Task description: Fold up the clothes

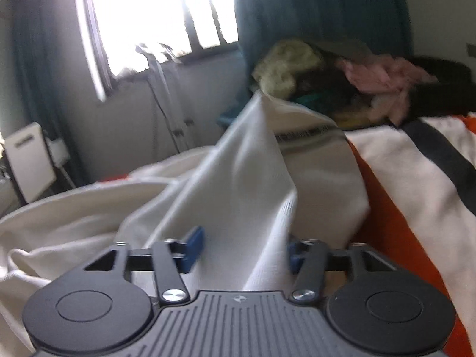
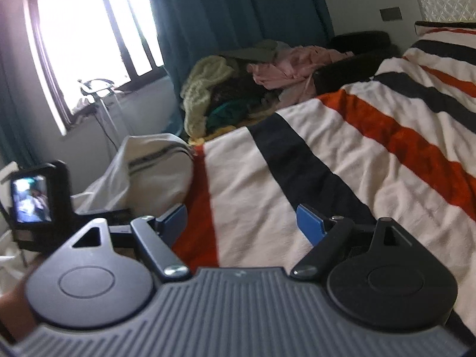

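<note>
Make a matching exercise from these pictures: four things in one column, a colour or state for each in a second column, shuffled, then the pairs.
Things:
1. curtain
2. white garment
3. bedspread
4. right gripper

Descriptions:
A. striped white, orange and dark
B. nothing between its fingers
C. teal
D. bunched up between the left gripper fingers

Pairs: 1-C, 2-D, 3-A, 4-B

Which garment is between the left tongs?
The white garment, bunched between the left tongs; the pink and yellow-green ones lie piled behind.
</note>
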